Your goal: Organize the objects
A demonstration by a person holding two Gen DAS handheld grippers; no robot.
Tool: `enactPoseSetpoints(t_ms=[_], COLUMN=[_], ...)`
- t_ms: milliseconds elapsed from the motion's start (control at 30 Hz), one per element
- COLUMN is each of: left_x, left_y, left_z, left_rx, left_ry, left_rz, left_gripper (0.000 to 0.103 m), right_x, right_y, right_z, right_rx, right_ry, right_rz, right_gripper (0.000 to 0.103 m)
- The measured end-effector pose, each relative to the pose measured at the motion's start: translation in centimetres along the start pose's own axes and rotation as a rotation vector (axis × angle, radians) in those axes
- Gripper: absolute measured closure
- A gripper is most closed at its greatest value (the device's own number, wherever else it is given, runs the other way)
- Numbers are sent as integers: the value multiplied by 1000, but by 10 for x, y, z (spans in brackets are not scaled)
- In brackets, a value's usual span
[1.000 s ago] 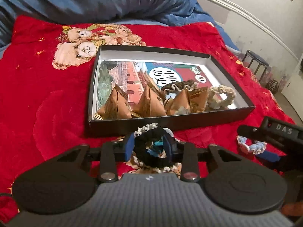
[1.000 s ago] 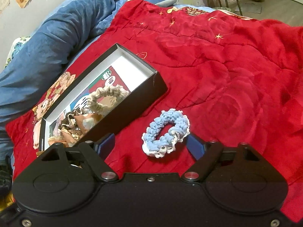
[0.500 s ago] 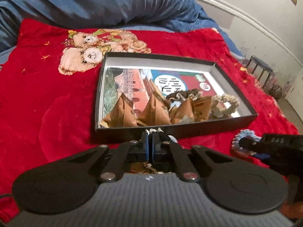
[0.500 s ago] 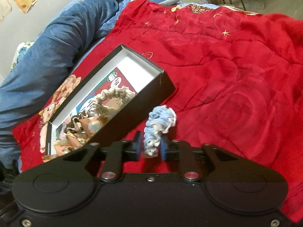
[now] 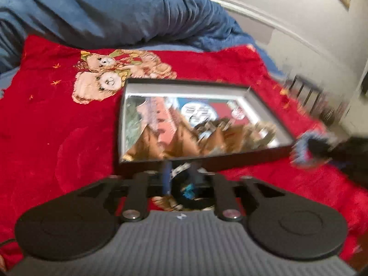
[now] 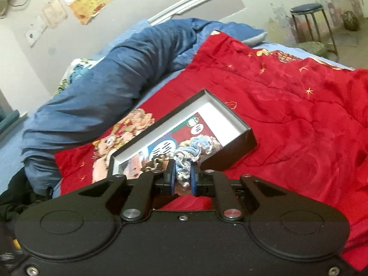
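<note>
A black box (image 5: pixel 207 162) lies open on the red blanket, holding brown folded packets (image 5: pixel 174 146) and scrunchies. My left gripper (image 5: pixel 180 179) is shut on a black scrunchie (image 5: pixel 184 193) just before the box's near wall. My right gripper (image 6: pixel 181 178) is shut on a blue and white scrunchie (image 6: pixel 195 148), lifted near the box's (image 6: pixel 230 151) right end. The right gripper with the blue scrunchie (image 5: pixel 303 151) shows blurred at the right edge of the left wrist view.
A red blanket (image 5: pixel 57 126) with a teddy bear print (image 5: pixel 103 80) covers the bed. A rumpled blue duvet (image 5: pixel 103 16) lies behind it. A stool (image 6: pixel 308 23) stands by the wall beyond the bed.
Both grippers closed on their scrunchies and lifted. The right one carried the blue scrunchie up toward the box. The left one rose with the black scrunchie.
</note>
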State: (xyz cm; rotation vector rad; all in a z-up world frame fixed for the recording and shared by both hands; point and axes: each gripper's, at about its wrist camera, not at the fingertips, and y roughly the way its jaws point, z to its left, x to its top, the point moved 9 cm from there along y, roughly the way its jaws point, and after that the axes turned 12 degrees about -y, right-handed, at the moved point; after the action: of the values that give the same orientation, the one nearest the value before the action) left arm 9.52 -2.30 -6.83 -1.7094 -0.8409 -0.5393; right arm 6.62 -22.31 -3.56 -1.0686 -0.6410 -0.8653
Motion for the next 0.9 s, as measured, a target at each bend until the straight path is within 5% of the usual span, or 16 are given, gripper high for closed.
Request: enactPoseSetpoints(t_ms=[67, 200, 233, 267, 300, 633, 900], left_x=[-9, -16, -17, -18, -18, -9, 9], left_y=[11, 27, 30, 31, 33, 5, -26], left_z=[2, -6, -8, -8, -9, -19, -27], left_rx=[65, 77, 85, 97, 103, 61, -68], left_ry=[52, 121, 144, 161, 172, 183, 112], left_rz=[22, 4, 1, -6, -9, -112, -192], left_gripper=[50, 50, 59, 84, 90, 92, 92], right_x=[-3, -2, -2, -1, -1, 5, 8], right_y=[-2, -1, 0, 0, 0, 3, 4], right_z=[3, 11, 12, 13, 13, 2, 1], right_rx=[7, 25, 29, 29, 28, 34, 65], right_ry=[-11, -30, -34, -38, -40, 8, 34], right_rz=[10, 6, 4, 2, 1, -20, -42], right_gripper=[90, 90, 90, 90, 90, 90, 90])
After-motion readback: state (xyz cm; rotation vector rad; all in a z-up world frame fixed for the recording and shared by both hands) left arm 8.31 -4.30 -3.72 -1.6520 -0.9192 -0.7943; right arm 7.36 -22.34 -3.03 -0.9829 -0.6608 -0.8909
